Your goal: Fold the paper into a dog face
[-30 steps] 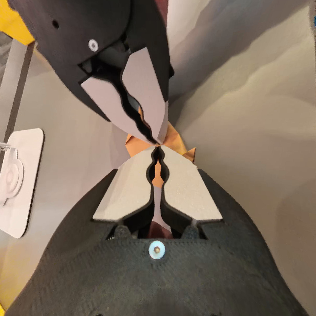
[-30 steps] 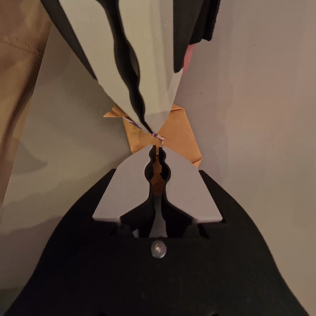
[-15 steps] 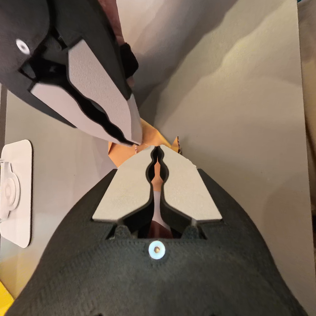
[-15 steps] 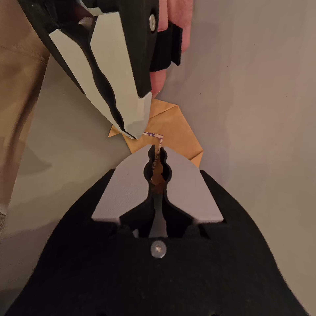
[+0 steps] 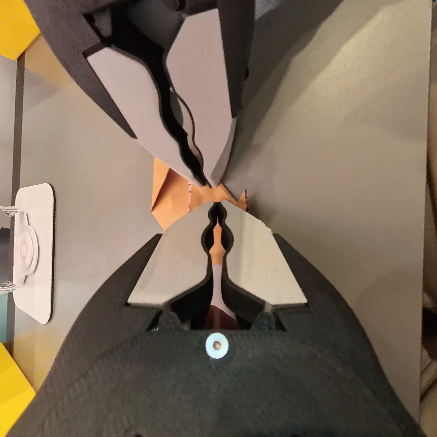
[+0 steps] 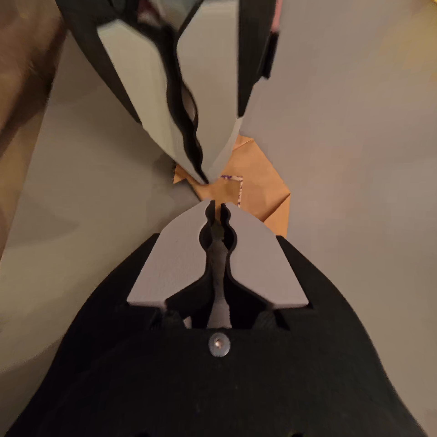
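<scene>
Paper (image 5: 173, 196): orange-brown, already folded into a compact multi-layer shape, lying flat on grey table (image 5: 94, 165), directly between the two gripper tips; patterned reverse showing as a thin strip along a small turned flap (image 6: 233, 189).
Left gripper (image 5: 217, 205): jaws pressed nearly together, tips down over near edge of paper; orange visible through the gap, but actual pinch on a layer not confirmable.
Right gripper (image 6: 216, 203): jaws almost closed, a sliver of gap at the tips, poised at paper edge just beside the flap; contact with paper unclear, view blurred.
Step in hand (judged): creasing or tucking a small flap near the centre of the fold, probably a late detail of the dog face.
How to do well: hold one tip steady as anchor on the flat layers; work the flap with the other tip only. Press down along the crease line, not across it. Keep tips low and closed to act as a blunt presser.
Risks (judged): sliding of whole paper on smooth table; tips colliding, being nearly touching; thin flap tearing or springing back.
Off to side: white mount plate (image 5: 33, 253) at table edge, well apart.
</scene>
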`<state>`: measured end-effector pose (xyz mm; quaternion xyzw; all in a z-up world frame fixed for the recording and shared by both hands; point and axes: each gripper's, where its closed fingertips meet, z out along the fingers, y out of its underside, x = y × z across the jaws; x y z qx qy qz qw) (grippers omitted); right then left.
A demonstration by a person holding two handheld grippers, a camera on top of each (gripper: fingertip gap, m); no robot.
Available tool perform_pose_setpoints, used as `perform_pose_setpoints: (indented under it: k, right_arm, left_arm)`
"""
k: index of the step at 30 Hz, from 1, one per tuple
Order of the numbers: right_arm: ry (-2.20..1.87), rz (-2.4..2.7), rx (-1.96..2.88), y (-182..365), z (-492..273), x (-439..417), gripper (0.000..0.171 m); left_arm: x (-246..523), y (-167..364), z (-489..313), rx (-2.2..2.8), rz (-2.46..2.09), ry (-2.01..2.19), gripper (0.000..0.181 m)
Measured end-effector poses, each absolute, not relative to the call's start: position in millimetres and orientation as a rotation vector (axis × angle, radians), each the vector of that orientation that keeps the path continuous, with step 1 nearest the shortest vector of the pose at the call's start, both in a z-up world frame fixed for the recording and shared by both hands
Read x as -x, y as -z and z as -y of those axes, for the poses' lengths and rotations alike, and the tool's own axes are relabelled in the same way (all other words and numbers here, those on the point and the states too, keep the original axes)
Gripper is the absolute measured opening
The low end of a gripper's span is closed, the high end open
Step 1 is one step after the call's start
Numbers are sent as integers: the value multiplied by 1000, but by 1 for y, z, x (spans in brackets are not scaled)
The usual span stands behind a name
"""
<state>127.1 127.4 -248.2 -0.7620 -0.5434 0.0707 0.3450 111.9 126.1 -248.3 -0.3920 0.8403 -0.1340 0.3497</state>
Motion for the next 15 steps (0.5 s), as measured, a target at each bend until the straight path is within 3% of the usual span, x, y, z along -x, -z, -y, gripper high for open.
perform_pose_setpoints:
  k: [15]
  right_arm:
    - [169, 1527, 1788, 248, -128, -147, 0]
  left_arm:
    - [-111, 248, -127, 1032, -2127, 289, 0]
